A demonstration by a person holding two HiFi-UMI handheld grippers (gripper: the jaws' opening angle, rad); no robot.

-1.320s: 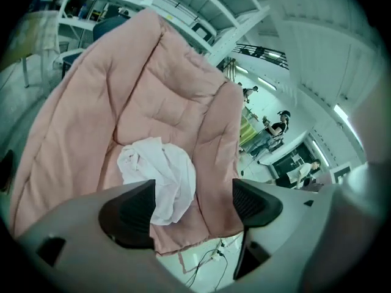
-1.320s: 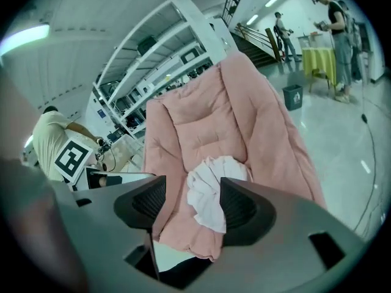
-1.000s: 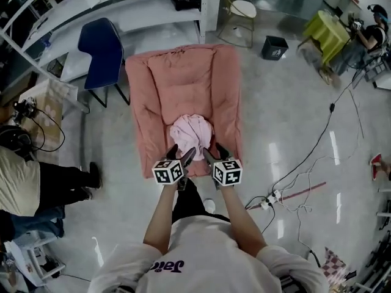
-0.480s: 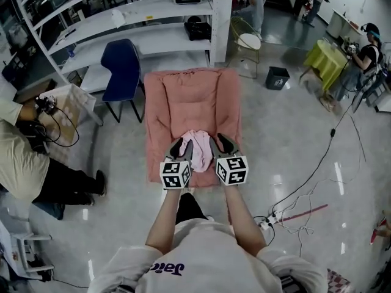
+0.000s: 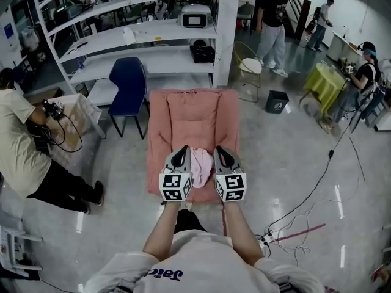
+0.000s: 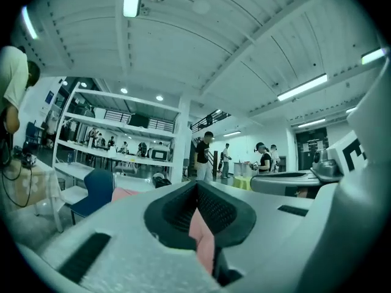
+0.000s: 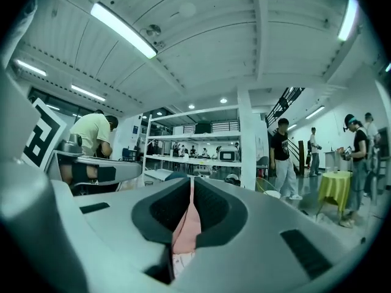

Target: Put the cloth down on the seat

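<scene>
Head view: the cloth spans left to right between the left hand-held gripper and the right hand-held gripper, seemingly just above the seat, at its near part.

Left gripper view: jaws clenched on pink cloth.

Right gripper view: jaws likewise clenched on cloth.

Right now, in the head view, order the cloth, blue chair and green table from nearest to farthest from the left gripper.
1. The cloth, pinched in the left gripper.
2. The blue chair, back left.
3. The green table, far right.
</scene>
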